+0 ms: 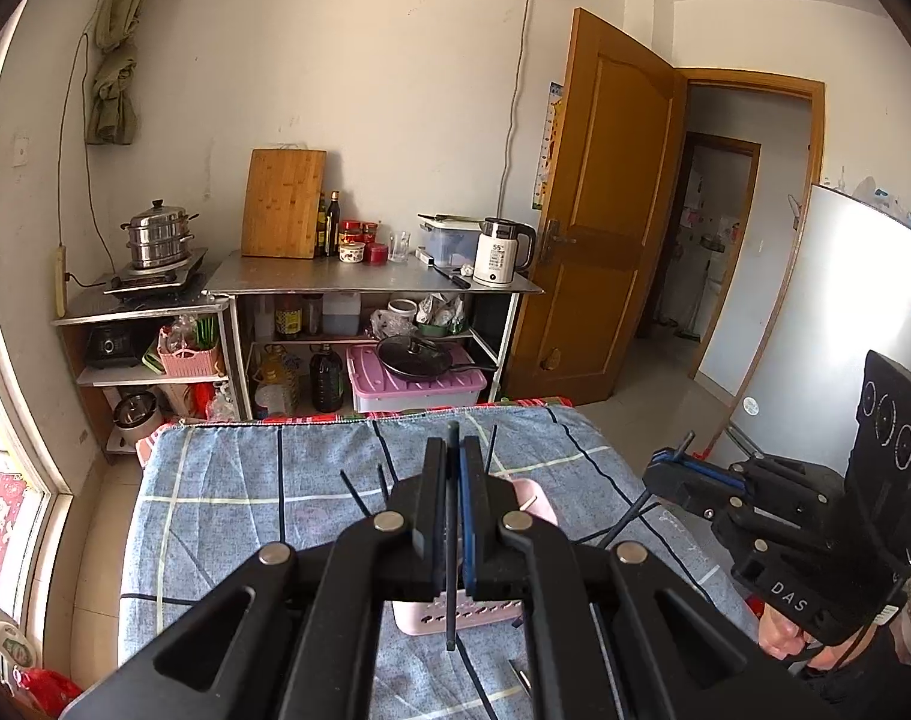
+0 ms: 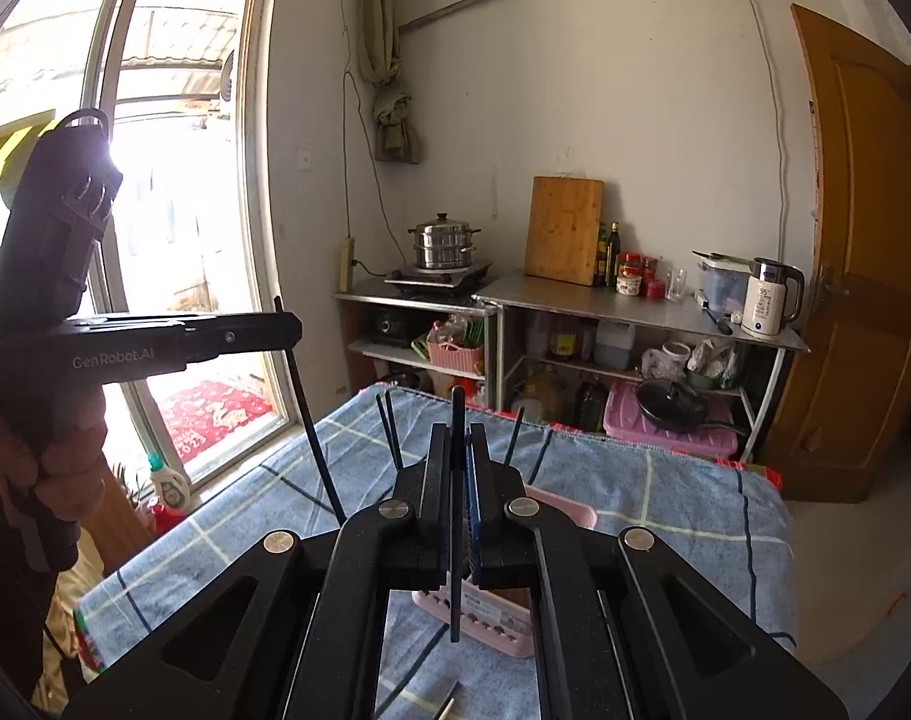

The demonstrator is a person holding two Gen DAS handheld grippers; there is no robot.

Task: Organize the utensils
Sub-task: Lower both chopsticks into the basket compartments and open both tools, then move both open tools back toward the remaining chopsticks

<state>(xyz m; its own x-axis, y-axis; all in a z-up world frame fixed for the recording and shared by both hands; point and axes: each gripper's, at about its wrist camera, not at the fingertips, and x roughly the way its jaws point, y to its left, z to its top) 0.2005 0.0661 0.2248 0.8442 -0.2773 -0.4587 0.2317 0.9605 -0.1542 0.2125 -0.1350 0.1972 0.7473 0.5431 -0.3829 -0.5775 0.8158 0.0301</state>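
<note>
My left gripper (image 1: 453,444) is shut on a black chopstick (image 1: 450,600) that runs upright between its pads. To its right, my right gripper (image 1: 665,457) pinches another black chopstick (image 1: 626,519). In the right wrist view, the right gripper (image 2: 458,433) is shut on its chopstick (image 2: 454,594), and the left gripper (image 2: 293,324) hangs at the left with its chopstick (image 2: 314,426) slanting down. Below both sits a pink perforated utensil basket (image 1: 455,615) (image 2: 503,633) on the blue checked tablecloth (image 1: 227,480). Several black chopsticks (image 1: 350,489) (image 2: 386,426) stand in the basket, mostly hidden behind the grippers.
A loose metal utensil (image 2: 449,703) lies on the cloth near the front edge. Beyond the table stand a steel counter (image 1: 365,279) with a white kettle (image 1: 500,252), a cutting board (image 1: 282,204) and a steamer pot (image 1: 158,234). A wooden door (image 1: 599,210) and a white fridge (image 1: 827,324) are right.
</note>
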